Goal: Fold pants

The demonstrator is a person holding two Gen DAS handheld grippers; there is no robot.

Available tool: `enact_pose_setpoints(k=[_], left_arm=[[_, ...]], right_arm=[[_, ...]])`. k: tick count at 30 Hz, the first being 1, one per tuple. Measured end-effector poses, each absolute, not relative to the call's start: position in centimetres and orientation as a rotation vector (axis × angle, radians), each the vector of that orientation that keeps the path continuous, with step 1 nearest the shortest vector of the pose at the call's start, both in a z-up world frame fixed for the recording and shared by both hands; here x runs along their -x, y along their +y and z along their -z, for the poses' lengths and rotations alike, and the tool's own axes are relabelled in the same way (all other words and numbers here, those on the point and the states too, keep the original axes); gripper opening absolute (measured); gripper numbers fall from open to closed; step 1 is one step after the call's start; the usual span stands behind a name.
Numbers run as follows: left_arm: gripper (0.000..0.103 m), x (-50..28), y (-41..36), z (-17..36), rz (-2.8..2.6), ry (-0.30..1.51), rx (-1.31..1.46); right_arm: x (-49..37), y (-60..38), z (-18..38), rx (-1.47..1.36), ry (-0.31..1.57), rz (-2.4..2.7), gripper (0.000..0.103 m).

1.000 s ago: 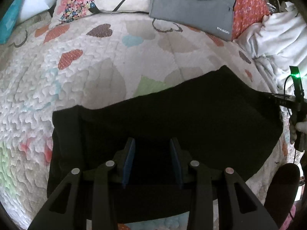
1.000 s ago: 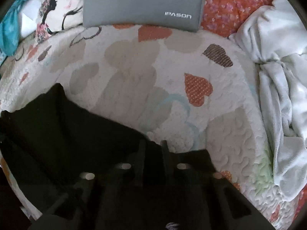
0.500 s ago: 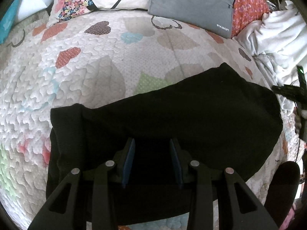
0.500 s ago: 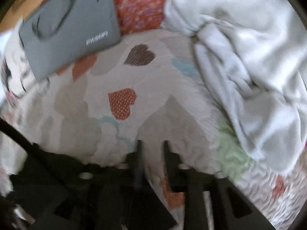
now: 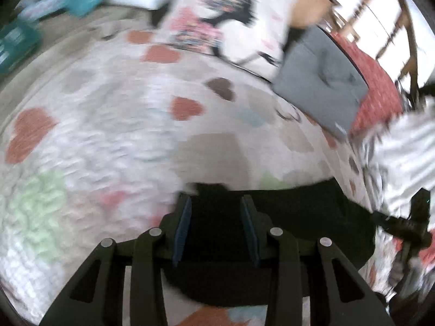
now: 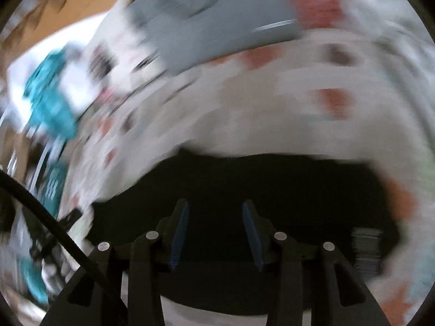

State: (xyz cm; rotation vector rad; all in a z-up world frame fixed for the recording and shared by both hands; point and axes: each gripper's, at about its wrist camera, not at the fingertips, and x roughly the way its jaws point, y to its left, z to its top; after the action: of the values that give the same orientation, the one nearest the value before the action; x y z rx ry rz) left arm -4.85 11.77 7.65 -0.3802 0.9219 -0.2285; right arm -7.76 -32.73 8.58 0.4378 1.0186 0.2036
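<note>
The black pants [image 5: 299,217] lie folded into a wide dark slab on the heart-print quilt [image 5: 108,135]. My left gripper [image 5: 217,212] hovers over their far left corner, blue pads apart, with nothing pinched between them. In the right wrist view the pants [image 6: 299,184] fill the lower middle, with a grey label [image 6: 365,247] near their right end. My right gripper [image 6: 214,217] hangs over the cloth; its jaws are opening and the pads touch nothing. Both views are smeared by motion.
A grey laptop bag [image 5: 320,89] and a printed pillow [image 5: 225,24] lean at the head of the bed. A rumpled white blanket [image 5: 402,149] lies right of the pants. A teal item [image 6: 51,97] sits far left. A black cable [image 6: 54,225] crosses the right view.
My right gripper let go of the pants' edge, opened, swung off towards the blanket and came back over the cloth. The left gripper rose and swung left; the pants now sit lower right.
</note>
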Motion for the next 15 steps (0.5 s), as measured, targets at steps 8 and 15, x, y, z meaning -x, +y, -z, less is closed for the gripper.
enact_pose_setpoints(k=[8,15], left_arm=[[0.043,7.6,15.2,-4.4,0.263,1.035,0.507],[0.053,7.5,13.3,-3.0,0.356,1.07,0.549]], right_arm=[[1.6,-10.5,-6.6,-0.295,1.249,-0.645,0.06],[-3.4,2.5,-2.6,-0.017,1.492,-0.537,0.064]])
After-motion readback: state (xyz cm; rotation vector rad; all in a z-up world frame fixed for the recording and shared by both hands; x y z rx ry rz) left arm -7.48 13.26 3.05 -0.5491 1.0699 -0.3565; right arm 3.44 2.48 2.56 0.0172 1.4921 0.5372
